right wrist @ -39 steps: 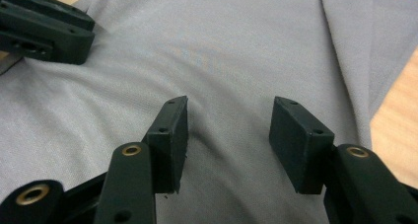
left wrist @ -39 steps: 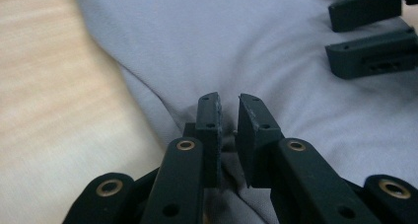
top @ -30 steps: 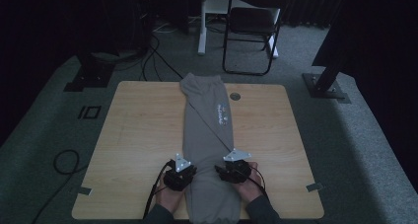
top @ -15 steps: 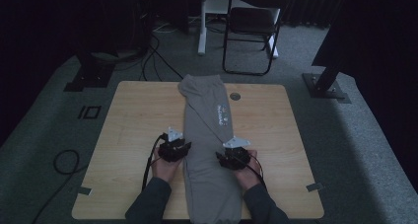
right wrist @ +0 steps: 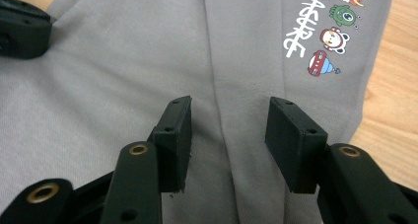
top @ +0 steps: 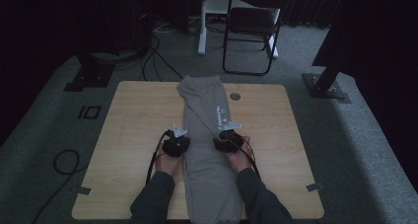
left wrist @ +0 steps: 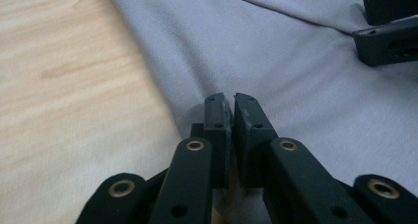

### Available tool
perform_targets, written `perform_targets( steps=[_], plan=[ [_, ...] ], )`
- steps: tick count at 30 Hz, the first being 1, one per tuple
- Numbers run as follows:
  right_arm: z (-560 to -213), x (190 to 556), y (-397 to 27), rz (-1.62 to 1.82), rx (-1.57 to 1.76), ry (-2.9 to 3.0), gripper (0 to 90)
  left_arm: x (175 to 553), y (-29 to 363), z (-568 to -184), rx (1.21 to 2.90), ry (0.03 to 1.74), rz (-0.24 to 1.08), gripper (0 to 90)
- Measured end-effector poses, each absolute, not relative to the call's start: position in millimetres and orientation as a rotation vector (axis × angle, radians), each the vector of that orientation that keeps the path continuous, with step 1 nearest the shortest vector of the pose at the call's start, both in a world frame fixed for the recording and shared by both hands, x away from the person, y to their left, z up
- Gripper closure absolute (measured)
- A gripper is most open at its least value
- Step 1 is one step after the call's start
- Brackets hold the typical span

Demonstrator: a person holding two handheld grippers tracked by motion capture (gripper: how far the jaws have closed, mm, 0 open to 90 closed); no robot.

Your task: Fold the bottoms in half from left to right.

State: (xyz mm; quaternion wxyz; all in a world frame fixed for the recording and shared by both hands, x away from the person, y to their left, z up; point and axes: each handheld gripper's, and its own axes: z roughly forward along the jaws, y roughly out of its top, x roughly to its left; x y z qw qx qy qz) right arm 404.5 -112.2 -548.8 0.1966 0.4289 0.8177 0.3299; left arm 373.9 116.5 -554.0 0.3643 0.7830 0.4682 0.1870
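One pair of grey sweatpants [top: 207,145] lies folded lengthwise down the middle of the surface [top: 133,120], waistband at the far edge, cuffs hanging at the near edge. A cartoon print [right wrist: 325,31] sits near its right edge.

The left gripper [left wrist: 232,116] is at the garment's left edge, and its jaws have just been closing; they now stand nearly together, with what looks like a pinch of the fabric's edge between them, though the hold itself is hard to confirm. The right gripper [right wrist: 227,135] hovers over the right side with its jaws apart, straddling the lengthwise seam, gripping nothing.

To fold well, I judge the right jaws should drop onto the right edge level with the left, catch all layers, then both lift together evenly.

Count: one garment, two grippers, one chair [top: 251,31] beyond the surface.
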Motion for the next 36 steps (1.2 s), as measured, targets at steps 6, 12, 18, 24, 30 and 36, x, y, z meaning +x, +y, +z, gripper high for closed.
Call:
perform_targets(
  steps=[6, 12, 18, 24, 30, 36],
  plan=[
    [-549, 375, -114, 0.959, 1.140, 2.358, 52.4, 338, 126, -554, 2.005, 1.206, 0.428, 85.7],
    [-549, 360, -115, 0.969, 1.106, 2.376, 54.3, 310, 137, -555, 2.023, 1.190, 0.470, 85.9],
    [-548, 368, -128, 0.917, 1.202, 2.288, 60.4, 304, 148, -555, 1.999, 1.228, 0.477, 86.3],
    [-547, 367, -143, 0.911, 1.287, 2.248, 70.5, 301, 147, -554, 1.994, 1.220, 0.488, 77.3],
    [-535, 367, -140, 0.997, 1.246, 2.220, 68.7, 313, 146, -549, 1.984, 1.177, 0.520, 66.3],
    [-522, 377, -100, 1.051, 1.065, 2.305, 61.7, 340, 150, -545, 1.948, 1.213, 0.526, 66.2]
  ],
)
